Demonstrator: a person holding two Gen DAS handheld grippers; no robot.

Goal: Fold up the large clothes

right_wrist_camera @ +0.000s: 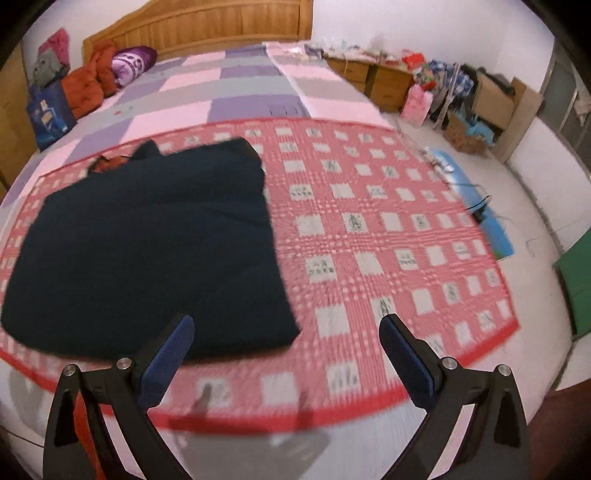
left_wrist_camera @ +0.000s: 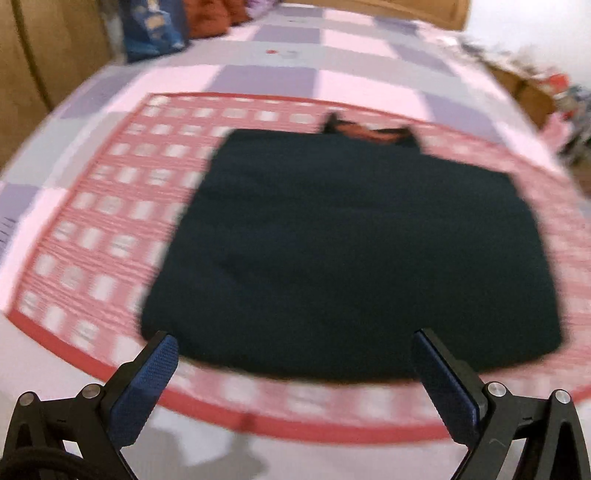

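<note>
A dark navy garment (left_wrist_camera: 351,251) lies folded into a rough rectangle on a red-and-white checked mat (left_wrist_camera: 99,229), with its collar and a reddish lining at the far edge. My left gripper (left_wrist_camera: 295,343) is open and empty, just above the garment's near edge. In the right wrist view the garment (right_wrist_camera: 147,251) lies to the left on the mat (right_wrist_camera: 388,229). My right gripper (right_wrist_camera: 286,328) is open and empty, above the garment's near right corner.
The mat lies on a bed with a pink, purple and grey checked cover (right_wrist_camera: 229,92) and a wooden headboard (right_wrist_camera: 207,26). Red and purple bedding and a blue bag (right_wrist_camera: 50,114) sit at the bed's far left. Boxes and clutter (right_wrist_camera: 461,92) stand on the floor to the right.
</note>
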